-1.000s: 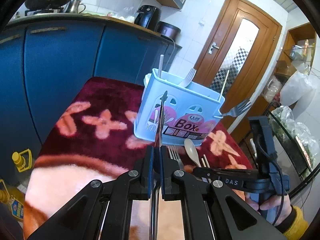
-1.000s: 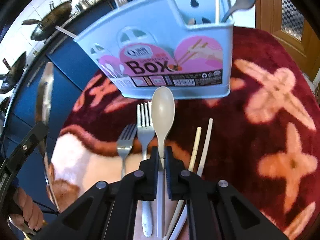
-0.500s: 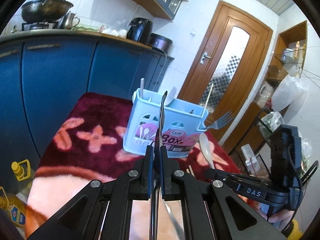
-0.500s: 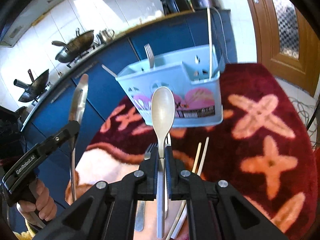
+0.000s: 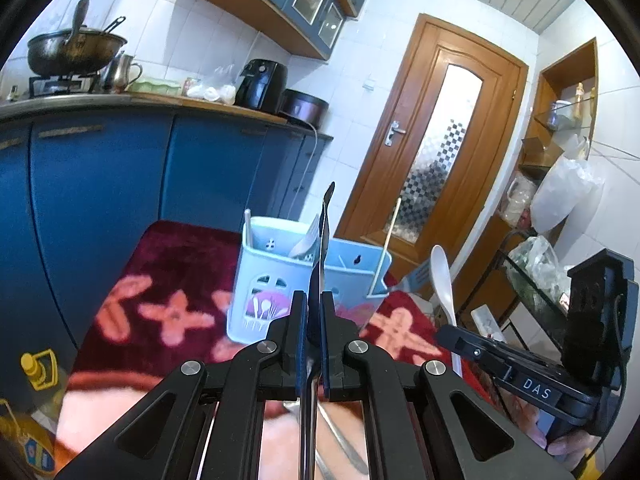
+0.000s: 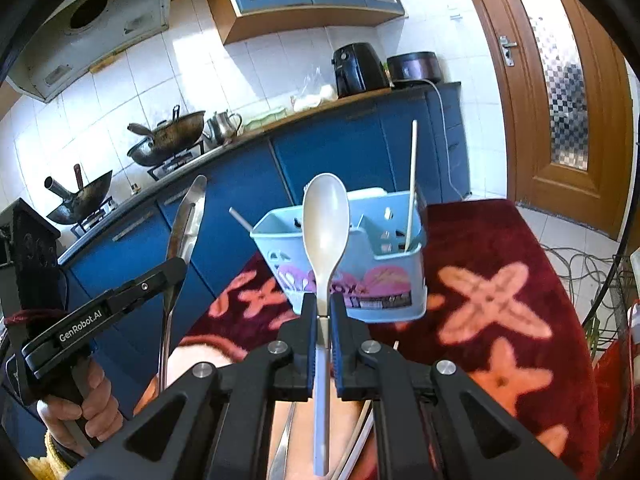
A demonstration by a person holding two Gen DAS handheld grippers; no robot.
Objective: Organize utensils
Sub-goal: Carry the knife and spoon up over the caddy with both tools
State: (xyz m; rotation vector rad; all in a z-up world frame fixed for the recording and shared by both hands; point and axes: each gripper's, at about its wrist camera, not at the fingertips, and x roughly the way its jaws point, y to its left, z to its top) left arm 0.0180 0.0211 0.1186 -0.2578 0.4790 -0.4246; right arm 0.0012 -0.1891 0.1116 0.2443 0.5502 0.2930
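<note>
I am clamping a steel spoon (image 5: 322, 240) in my left gripper (image 5: 314, 340) and a white plastic spoon (image 6: 325, 232) in my right gripper (image 6: 323, 344); ahead, the pale blue plastic utensil box (image 6: 384, 280) is holding several pieces, others lying below

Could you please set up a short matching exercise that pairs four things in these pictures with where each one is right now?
Things:
1. white plastic spoon
2. metal utensil
3. white chopstick
4. blue utensil box

Places:
A. standing upright inside the box
B. clamped in the right tongs
C. resting on the dark red floral cloth
D. clamped in the left tongs

Pairs: 1-B, 2-D, 3-A, 4-C
</note>
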